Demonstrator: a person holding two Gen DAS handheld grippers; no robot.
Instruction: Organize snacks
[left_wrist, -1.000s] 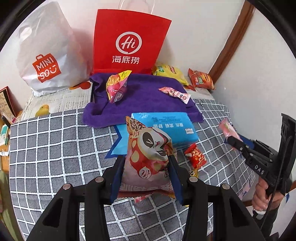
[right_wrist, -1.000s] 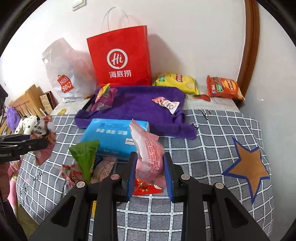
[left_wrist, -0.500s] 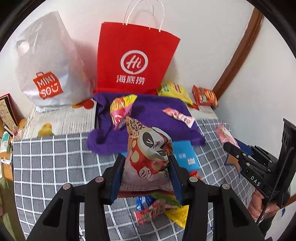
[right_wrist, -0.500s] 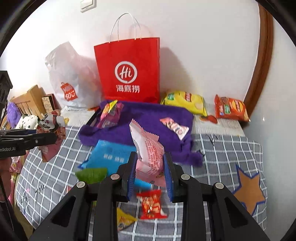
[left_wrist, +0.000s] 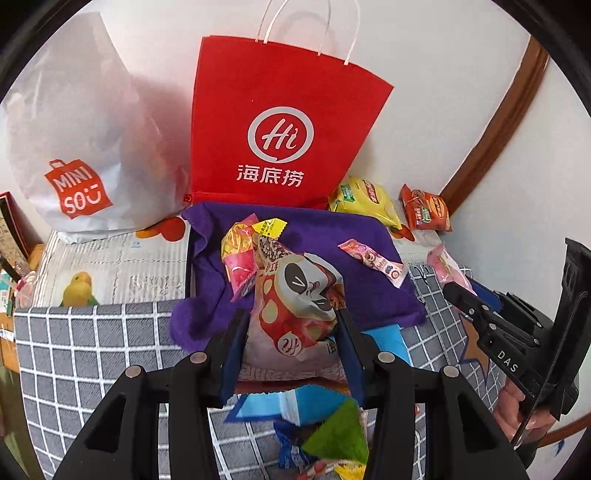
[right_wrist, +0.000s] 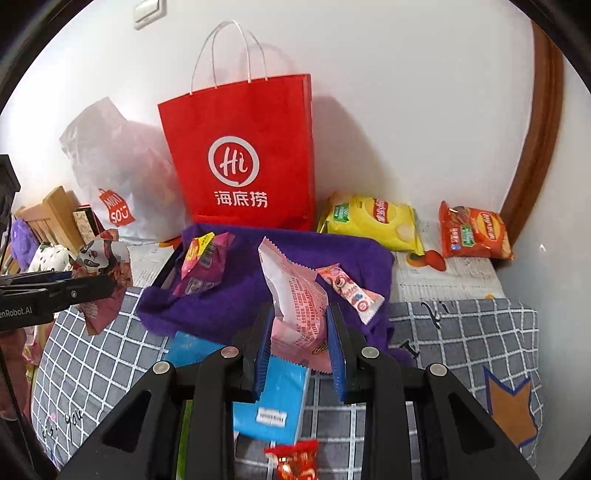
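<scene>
While both packets hang clear above the checked cloth (right_wrist: 461, 332), the left gripper (left_wrist: 291, 350) is clamped on a panda-print snack bag (left_wrist: 299, 295), and the right gripper (right_wrist: 299, 339) is pinching a pink packet (right_wrist: 295, 295). Both point toward the purple towel (left_wrist: 351, 229) at the far side, in front of the red paper bag (right_wrist: 243, 155). These look light, puffy and crinkly, likely slippery film with fragile contents, so a gentle squeeze low on the body or along a sealed edge seems the safest hold.
</scene>
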